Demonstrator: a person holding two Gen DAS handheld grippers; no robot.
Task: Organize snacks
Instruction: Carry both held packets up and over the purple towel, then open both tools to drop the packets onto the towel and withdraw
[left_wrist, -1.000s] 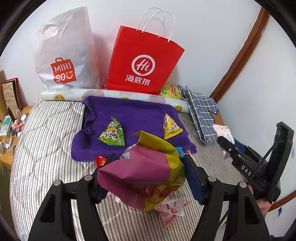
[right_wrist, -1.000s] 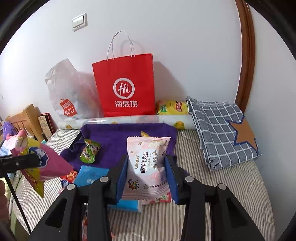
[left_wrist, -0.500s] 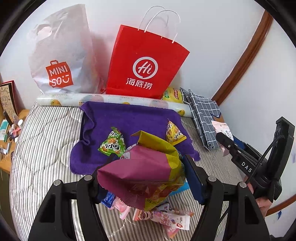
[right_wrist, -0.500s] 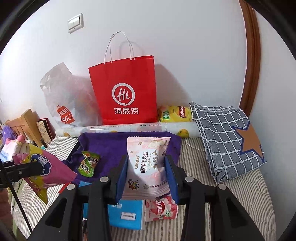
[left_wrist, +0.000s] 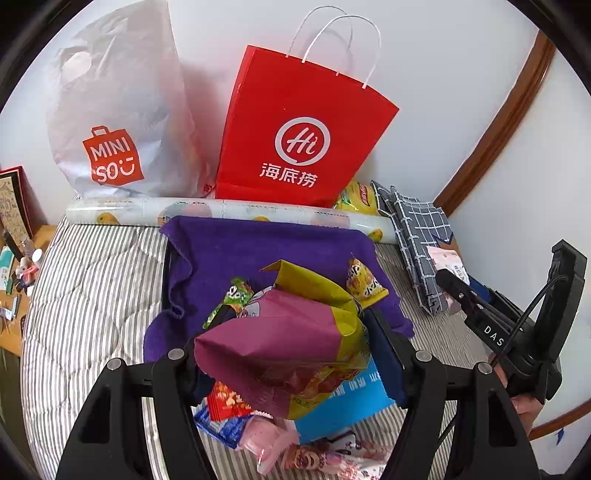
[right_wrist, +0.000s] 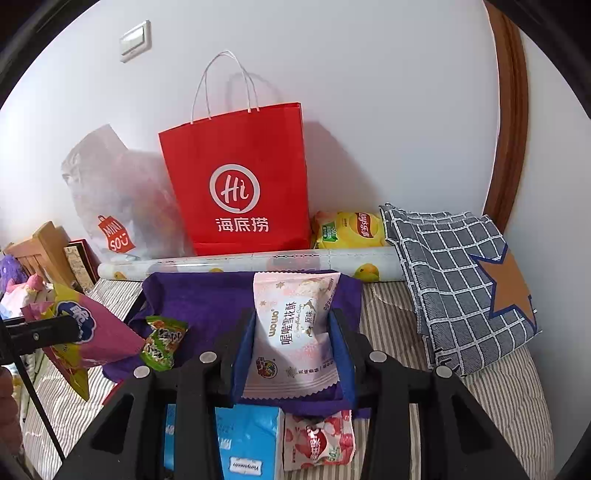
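The left gripper (left_wrist: 284, 354) clamps a crumpled maroon-and-yellow snack bag (left_wrist: 280, 354) between its blue pads, holding it clear of the bed (left_wrist: 88, 280) above the near edge of a purple towel (left_wrist: 258, 251); the bag's lettering cannot be read from this side. The right gripper (right_wrist: 293, 339) is closed on a pale pink pouch (right_wrist: 291, 328) printed "wowo" over a column of Chinese characters, held upright over the same towel.

On the towel lie a green snack packet (right_wrist: 162, 341) and a yellow triangular packet (left_wrist: 364, 282), both with print too small to read. Near the left gripper, on the striped bedding, sit a blue box (right_wrist: 247, 443), a red-and-white strawberry packet (right_wrist: 319, 443) and a few more loose wrappers.

Behind the towel a printed paper roll (right_wrist: 258, 262) lies across the bed. Against the wall stand a red paper bag (right_wrist: 240, 184) with a white "Hi" logo and three Chinese characters, a white plastic bag (left_wrist: 114, 122) marked "MINISO", and a yellow Lay's chip bag (right_wrist: 351, 229). A grey checked cloth (right_wrist: 461, 280) with an orange star lies at the right.
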